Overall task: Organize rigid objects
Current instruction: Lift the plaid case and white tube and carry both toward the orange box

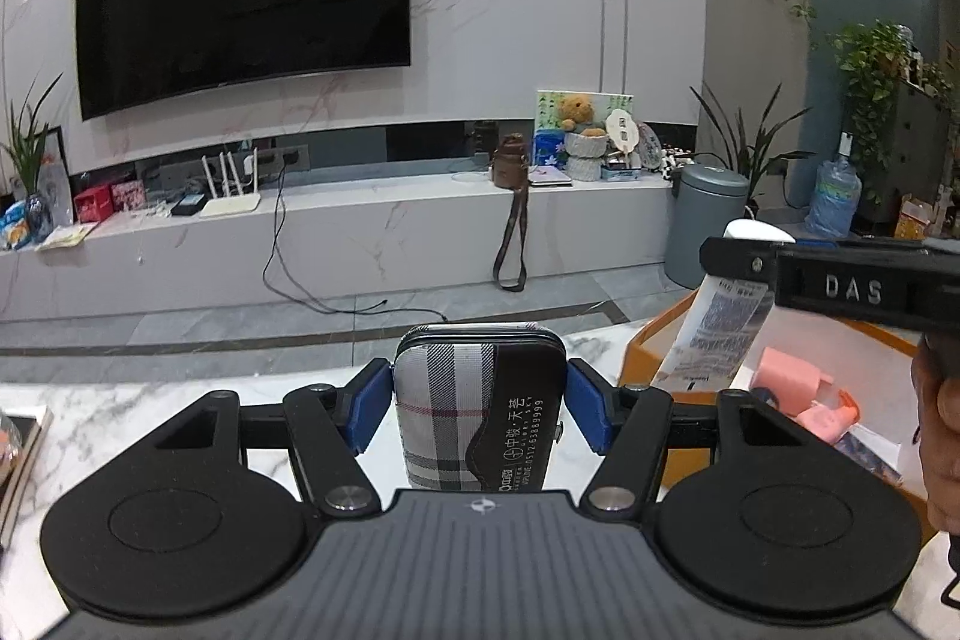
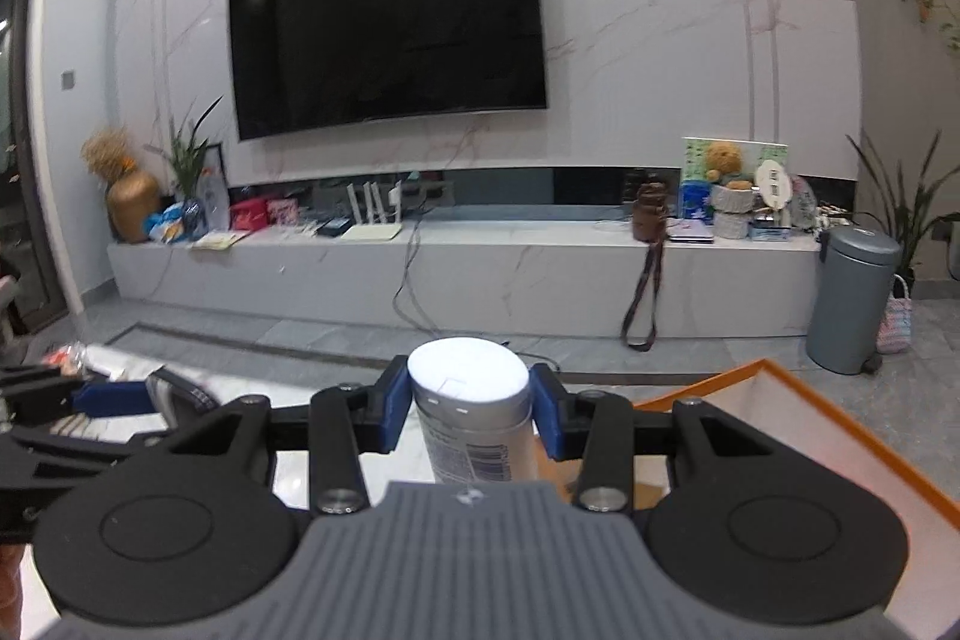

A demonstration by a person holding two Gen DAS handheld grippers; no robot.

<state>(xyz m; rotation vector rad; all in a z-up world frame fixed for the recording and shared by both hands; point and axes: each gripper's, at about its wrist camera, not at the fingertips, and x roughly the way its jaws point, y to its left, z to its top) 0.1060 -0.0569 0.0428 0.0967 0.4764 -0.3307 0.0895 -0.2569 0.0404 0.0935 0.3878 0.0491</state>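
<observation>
Left gripper [image 1: 479,403]: clenched on a grey plaid fabric-covered case with a black panel of white print [image 1: 480,406]; blue pads press its two long sides.
Plaid case: held upright, rounded top end away from the camera, raised clear of the white marble-patterned bench [image 1: 120,418].
Right gripper [image 2: 470,409]: clenched on a white plastic tube with a round white cap and barcode label [image 2: 471,412]; blue pads press either side just below the cap.
White tube: cap end up, body slanting down toward the camera; in the left wrist view it hangs tilted over the box's near edge.
Box: open, orange-rimmed, pale inside [image 2: 840,436]; it sits on the bench at the right, beside and partly under the right gripper.
Box contents: a pink blocky item [image 1: 792,379] and other small pieces near it, too blurred to identify.
Gripper spacing: side by side, apart; the right gripper's black arm crosses the right edge of the left wrist view, with part of a hand [image 1: 942,430] below it.
Bench, left edge: a stack of flat, book-like items [image 1: 21,454], only partly in view.
Beyond bench: grey tiled floor [image 2: 300,334], long marble TV ledge [image 2: 468,274] with clutter, a dark wall-mounted television [image 2: 387,22], a grey lidded bin [image 2: 852,298].
</observation>
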